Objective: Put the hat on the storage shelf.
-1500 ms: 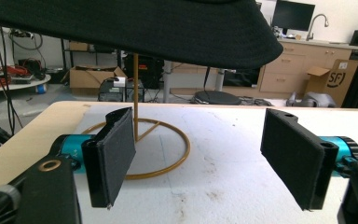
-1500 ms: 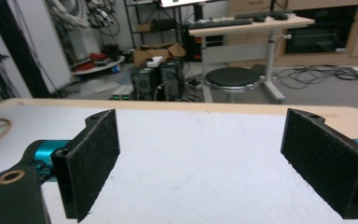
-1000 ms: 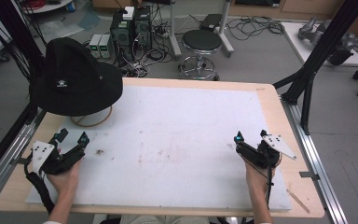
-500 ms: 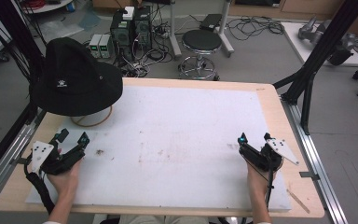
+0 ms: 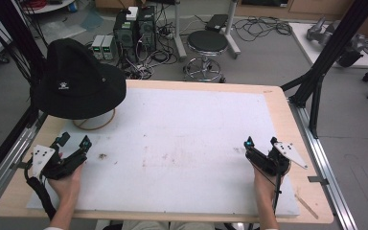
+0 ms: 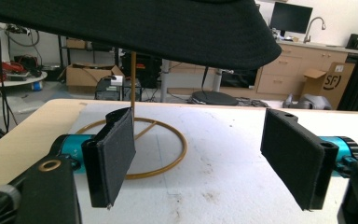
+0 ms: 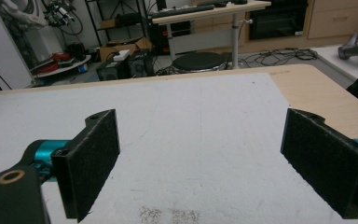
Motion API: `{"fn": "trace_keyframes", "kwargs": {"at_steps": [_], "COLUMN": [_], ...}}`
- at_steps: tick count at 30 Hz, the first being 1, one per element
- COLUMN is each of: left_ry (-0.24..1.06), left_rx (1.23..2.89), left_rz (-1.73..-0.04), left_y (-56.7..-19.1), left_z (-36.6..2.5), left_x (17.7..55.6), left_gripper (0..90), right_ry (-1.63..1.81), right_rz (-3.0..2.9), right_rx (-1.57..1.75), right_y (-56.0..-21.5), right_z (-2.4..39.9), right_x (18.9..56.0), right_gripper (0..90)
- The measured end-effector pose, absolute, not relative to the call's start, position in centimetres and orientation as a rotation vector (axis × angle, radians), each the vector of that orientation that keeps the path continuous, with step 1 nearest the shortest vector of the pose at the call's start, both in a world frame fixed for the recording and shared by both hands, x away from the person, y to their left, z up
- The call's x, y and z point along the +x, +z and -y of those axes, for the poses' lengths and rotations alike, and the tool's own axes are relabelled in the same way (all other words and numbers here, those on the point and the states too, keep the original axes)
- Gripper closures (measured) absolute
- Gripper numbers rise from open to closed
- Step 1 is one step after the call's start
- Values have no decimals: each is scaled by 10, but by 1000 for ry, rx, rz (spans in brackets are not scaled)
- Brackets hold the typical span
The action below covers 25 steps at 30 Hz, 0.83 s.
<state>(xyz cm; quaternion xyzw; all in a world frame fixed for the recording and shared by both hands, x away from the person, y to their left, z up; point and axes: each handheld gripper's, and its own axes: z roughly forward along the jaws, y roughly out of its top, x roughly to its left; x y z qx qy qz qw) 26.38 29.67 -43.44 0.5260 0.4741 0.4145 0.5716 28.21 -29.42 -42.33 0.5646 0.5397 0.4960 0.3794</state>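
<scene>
- The hat (image 5: 76, 81) sits on a gold wire stand (image 6: 144, 144). Seen from the left gripper's own camera, the hat's crown is cut off at the top and just the dark brim underside shows, over the upright rod and the ring base.
- From the high view the hat hides most of the stand; a curve of the ring peeks out below the brim.
- The left gripper (image 5: 73, 142) rests low on the white mat (image 5: 182, 143), jaws wide apart, holding nothing. The hat and stand are just ahead of it and slightly to its left.
- The right gripper (image 5: 259, 143) also rests on the mat, jaws wide apart and empty. The hat is well apart from it, far across to its left.
- Bare mat lies ahead of the right gripper up to the table's far edge. The table's right edge is near its outer side.
- Between the two grippers the mat is open, with faint smudges.
- Since a second ago, the right gripper has slid slightly back towards the person; the left one and the hat are unchanged.
</scene>
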Motion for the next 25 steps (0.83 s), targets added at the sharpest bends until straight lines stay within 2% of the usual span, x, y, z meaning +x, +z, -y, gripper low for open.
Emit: {"fn": "trace_keyframes", "kwargs": {"at_steps": [25], "left_ry": [970], "left_rx": [1235], "left_rz": [-1118], "left_y": [-435], "left_z": [-298], "left_x": [265], "left_gripper": [263], "right_ry": [1296], "right_rz": [-1415], "right_rx": [1478], "right_y": [-426], "right_z": [294], "right_x": [285], "right_gripper": [107]}}
